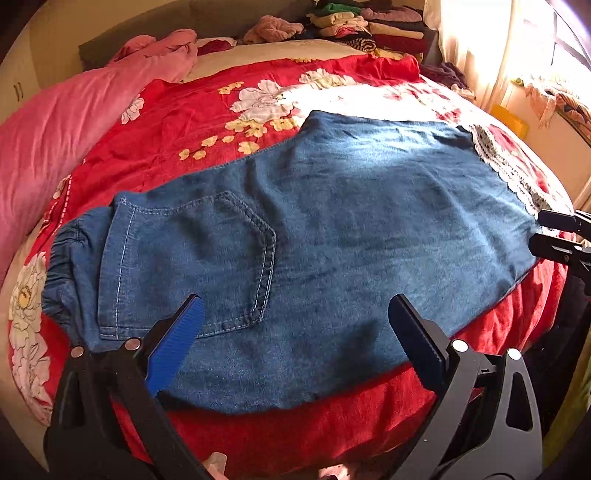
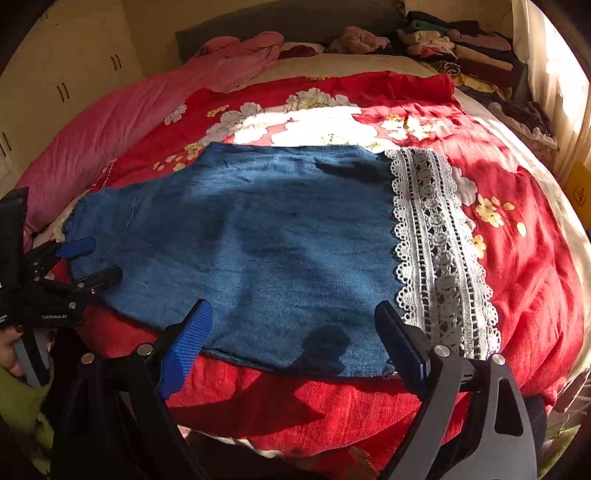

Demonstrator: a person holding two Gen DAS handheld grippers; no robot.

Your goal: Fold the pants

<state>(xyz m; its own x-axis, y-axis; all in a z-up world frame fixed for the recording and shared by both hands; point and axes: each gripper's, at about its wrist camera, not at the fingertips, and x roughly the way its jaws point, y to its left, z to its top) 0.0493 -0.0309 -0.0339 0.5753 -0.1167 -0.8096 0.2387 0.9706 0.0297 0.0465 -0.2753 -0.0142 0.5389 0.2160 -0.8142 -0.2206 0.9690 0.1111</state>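
Blue denim pants (image 1: pixel 332 229) lie flat across the red floral bedspread, waistband and back pocket (image 1: pixel 207 254) at the left, white lace hem (image 2: pixel 439 251) at the right. My left gripper (image 1: pixel 295 306) is open and empty, hovering over the near edge by the pocket. My right gripper (image 2: pixel 293 310) is open and empty above the near edge of the pants (image 2: pixel 258 243), just left of the lace hem. Each gripper shows in the other's view: the right one at the far right of the left wrist view (image 1: pixel 565 236), the left one at the left of the right wrist view (image 2: pixel 92 262).
A red floral bedspread (image 1: pixel 177 129) covers the bed. A pink quilt (image 1: pixel 74 122) lies along the left side. Stacked folded clothes (image 1: pixel 365 26) sit at the head of the bed. A sunlit curtain (image 1: pixel 480 48) and window are at the right.
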